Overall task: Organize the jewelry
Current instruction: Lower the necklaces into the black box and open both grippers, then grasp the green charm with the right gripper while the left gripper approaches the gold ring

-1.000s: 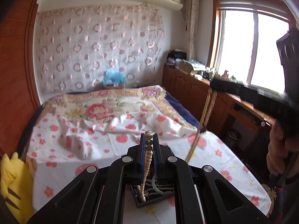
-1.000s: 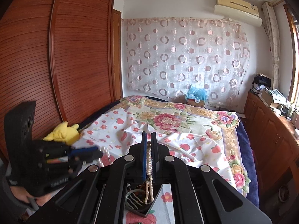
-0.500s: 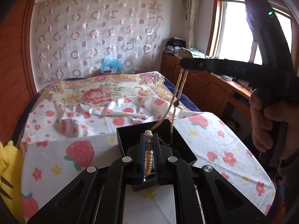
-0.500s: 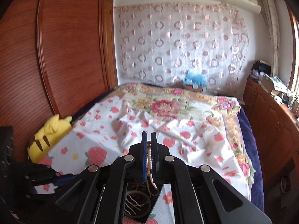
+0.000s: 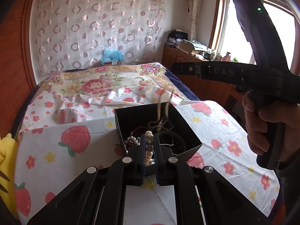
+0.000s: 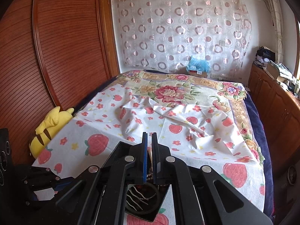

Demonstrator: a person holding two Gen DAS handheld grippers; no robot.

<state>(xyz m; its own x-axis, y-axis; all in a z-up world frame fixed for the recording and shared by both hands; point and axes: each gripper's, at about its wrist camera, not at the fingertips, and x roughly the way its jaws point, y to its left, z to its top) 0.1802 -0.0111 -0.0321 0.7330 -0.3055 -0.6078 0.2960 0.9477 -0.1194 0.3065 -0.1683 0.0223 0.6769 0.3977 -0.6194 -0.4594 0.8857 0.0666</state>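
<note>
My left gripper [image 5: 149, 146], low in the centre of its frame, is clenched on a pearl strand [image 5: 149, 149] just over the near edge of the black box [image 5: 184, 129], which sits on the strawberry sheet of the bed [image 5: 56, 150] with other jewelry heaped inside. A tan cord [image 5: 162, 110], blurred, stands above the box's far side below my right gripper [image 5: 175, 67], which reaches in from the right of that frame. In its own view my right gripper [image 6: 149, 140] has its jaws a narrow gap apart, and I cannot tell whether anything is pinched there, the box [image 6: 142, 200] showing beneath it at the bottom centre
</note>
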